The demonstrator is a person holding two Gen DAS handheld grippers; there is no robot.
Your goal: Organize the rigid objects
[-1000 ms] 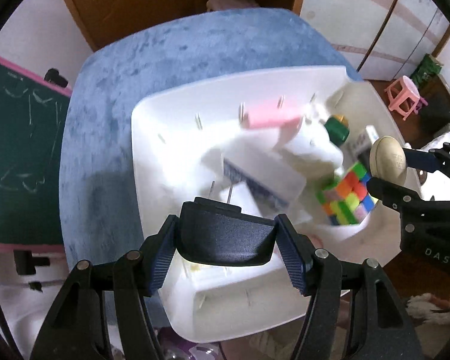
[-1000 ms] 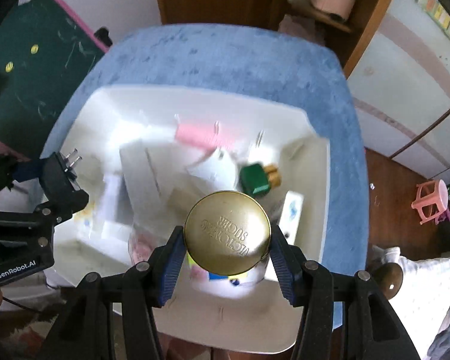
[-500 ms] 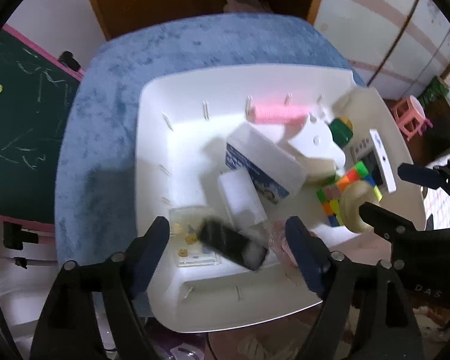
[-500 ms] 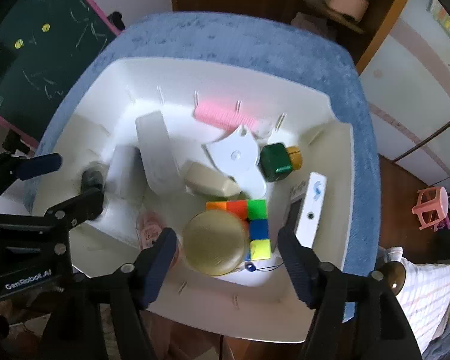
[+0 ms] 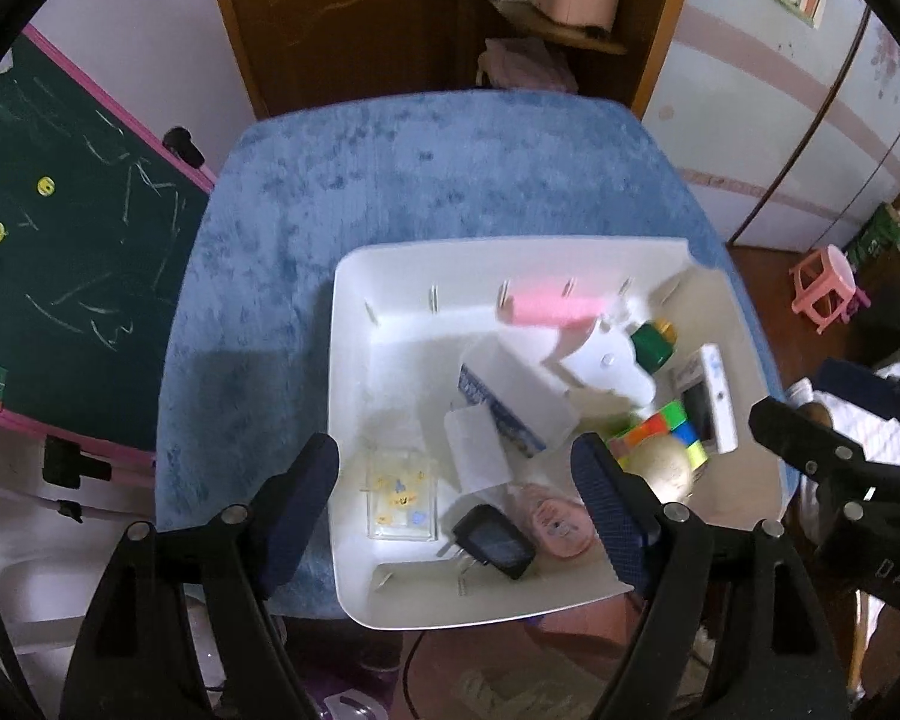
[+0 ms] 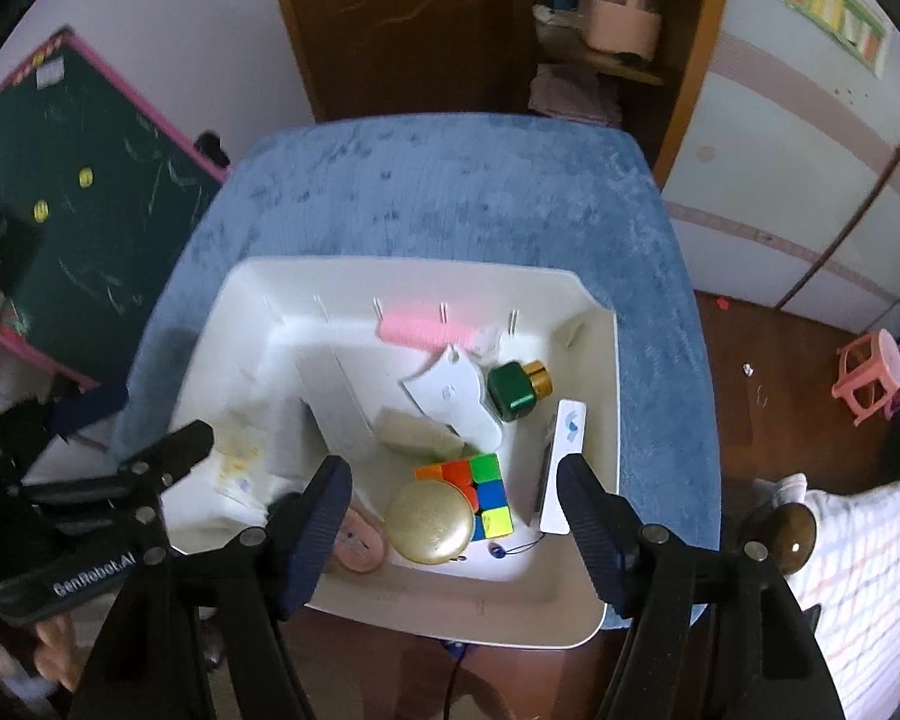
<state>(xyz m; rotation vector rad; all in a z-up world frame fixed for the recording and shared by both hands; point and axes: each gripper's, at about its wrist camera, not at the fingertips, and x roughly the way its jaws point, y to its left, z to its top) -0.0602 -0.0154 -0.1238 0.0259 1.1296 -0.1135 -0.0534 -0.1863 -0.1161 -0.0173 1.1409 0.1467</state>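
White bin (image 5: 354,360) on blue table (image 5: 342,180), left gripper (image 5: 456,492) spread wide and empty above black charger (image 5: 492,549), right gripper (image 6: 456,507) spread wide and empty above gold tin (image 6: 429,522) beside cube (image 6: 480,492), both lying in bin

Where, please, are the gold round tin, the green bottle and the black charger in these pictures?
gold round tin (image 6: 429,524): right wrist view, centre of its lid.
green bottle (image 6: 511,391): right wrist view, middle of its green body.
black charger (image 5: 495,549): left wrist view, middle of its glossy top face.
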